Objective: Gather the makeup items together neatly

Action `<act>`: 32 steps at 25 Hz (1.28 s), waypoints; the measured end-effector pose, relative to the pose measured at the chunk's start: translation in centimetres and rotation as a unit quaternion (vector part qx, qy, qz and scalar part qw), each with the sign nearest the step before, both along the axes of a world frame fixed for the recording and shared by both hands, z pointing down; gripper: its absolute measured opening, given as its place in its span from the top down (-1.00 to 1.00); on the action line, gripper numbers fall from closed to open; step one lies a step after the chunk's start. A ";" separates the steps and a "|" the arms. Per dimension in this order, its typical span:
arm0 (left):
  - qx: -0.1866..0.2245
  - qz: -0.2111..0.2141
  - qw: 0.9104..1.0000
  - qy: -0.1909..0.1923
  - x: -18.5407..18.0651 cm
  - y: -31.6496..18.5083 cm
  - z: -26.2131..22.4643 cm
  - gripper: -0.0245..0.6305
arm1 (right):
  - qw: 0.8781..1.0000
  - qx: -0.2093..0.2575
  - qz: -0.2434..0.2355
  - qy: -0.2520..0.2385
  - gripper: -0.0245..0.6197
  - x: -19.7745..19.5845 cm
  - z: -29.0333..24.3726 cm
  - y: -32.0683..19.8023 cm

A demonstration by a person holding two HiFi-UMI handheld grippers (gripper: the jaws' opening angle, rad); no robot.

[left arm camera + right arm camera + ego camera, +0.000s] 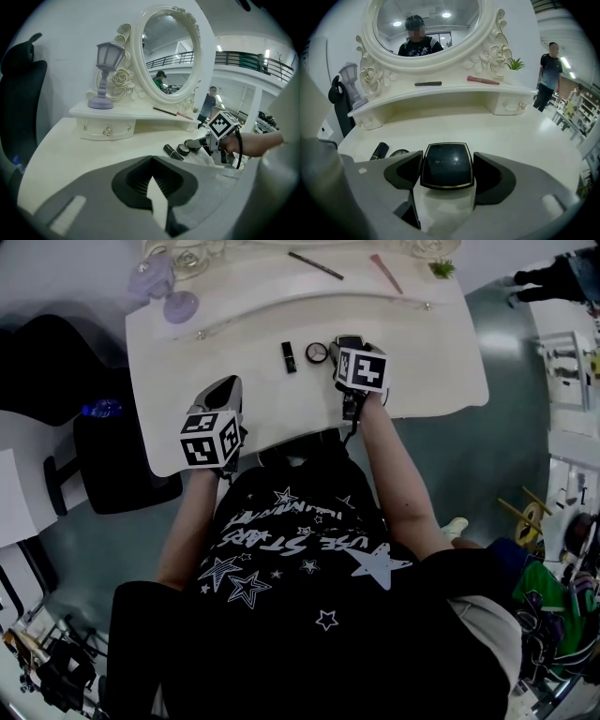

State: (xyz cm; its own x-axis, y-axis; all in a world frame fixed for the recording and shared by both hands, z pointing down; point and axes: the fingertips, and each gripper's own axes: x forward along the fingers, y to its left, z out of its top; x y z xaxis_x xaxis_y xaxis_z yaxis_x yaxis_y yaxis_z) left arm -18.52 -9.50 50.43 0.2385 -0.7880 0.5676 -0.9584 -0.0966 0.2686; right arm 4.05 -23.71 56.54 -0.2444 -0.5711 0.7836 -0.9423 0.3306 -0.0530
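A square black compact (446, 165) with a gold rim sits between the jaws of my right gripper (447, 169), which is shut on it just over the white vanity table (422, 371). To its left lie a round compact (317, 352) and a black lipstick (289, 356). On the raised shelf rest a dark pencil (316, 265) and a pink stick (385, 273). My left gripper (225, 388) hovers shut and empty over the table's near left part, away from the items. In the left gripper view the lipstick (172, 152) and the right gripper (194, 143) show to the right.
An oval mirror (168, 51) in an ornate frame stands on the shelf, with a lilac lamp (155, 277) at its left end and a small green plant (514, 64) at its right. A black chair (56, 362) is left of the table. A person (548, 70) stands beyond the right side.
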 end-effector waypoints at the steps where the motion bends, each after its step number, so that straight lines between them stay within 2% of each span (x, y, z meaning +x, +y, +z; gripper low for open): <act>1: 0.000 0.000 1.000 0.000 -0.1 0.0 0.1 0.93 | 1.000 -0.002 0.000 0.001 -0.20 0.0 0.2 0.0; 14: -0.002 0.006 1.000 0.007 -0.3 -0.2 0.5 0.93 | 1.000 -0.011 -0.001 0.018 -0.21 0.1 0.5 0.1; 22: 0.006 0.011 1.000 0.011 0.1 -0.7 0.1 0.93 | 1.000 0.029 -0.011 0.007 -0.31 0.4 -3.2 -0.5; 26: 0.014 -0.004 1.000 0.006 -0.5 -1.6 -0.7 0.93 | 0.998 0.055 -0.038 -0.010 -0.34 -0.8 -6.0 -2.0; 29: 0.019 -0.027 0.999 0.002 -1.0 -2.4 -1.5 0.93 | 0.994 0.074 -0.077 -0.032 -0.34 -2.6 -7.9 -3.7; 32: 0.020 -0.054 0.998 -0.001 -1.2 -3.1 -1.8 0.93 | 0.988 0.091 -0.118 -0.034 -0.33 -4.0 -9.7 -5.7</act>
